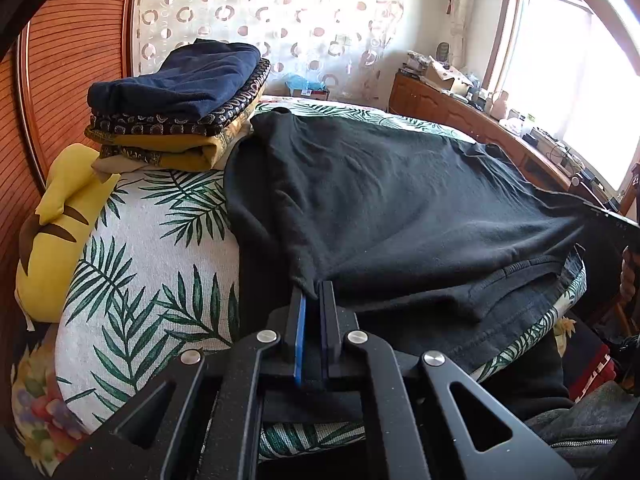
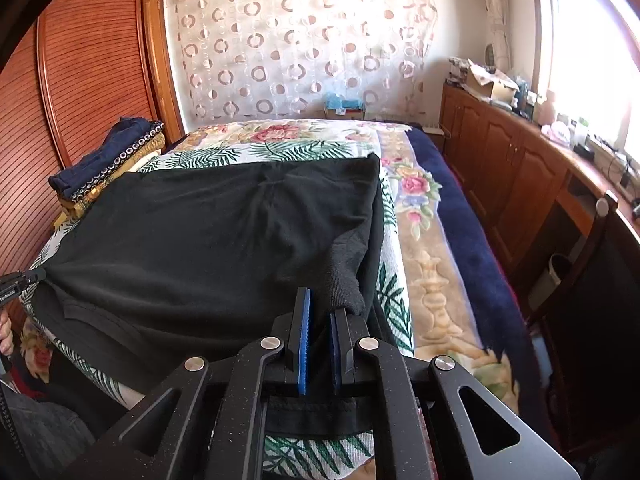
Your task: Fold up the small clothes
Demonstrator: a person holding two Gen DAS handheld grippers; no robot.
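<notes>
A black garment [image 1: 400, 208] lies spread across the leaf-print bed cover [image 1: 160, 240], its near part doubled over. My left gripper [image 1: 313, 288] is shut on a near corner of the garment, the cloth pinched at the fingertips. In the right wrist view the same garment [image 2: 208, 232] fills the bed's near side, and the left gripper [image 2: 24, 276] holds its left corner taut. My right gripper [image 2: 320, 300] stands with its jaws a little apart. A folded sleeve end [image 2: 352, 300] rests against the tip of its right finger, and black cloth shows behind the gap.
A pile of folded clothes [image 1: 180, 100], navy on top, sits at the bed's far left by the wooden wardrobe [image 2: 80, 80]. A yellow plush toy [image 1: 60, 224] lies beside it. A wooden cabinet [image 2: 520, 184] with clutter runs along the right under the window, with a chair [image 2: 600, 260] nearby.
</notes>
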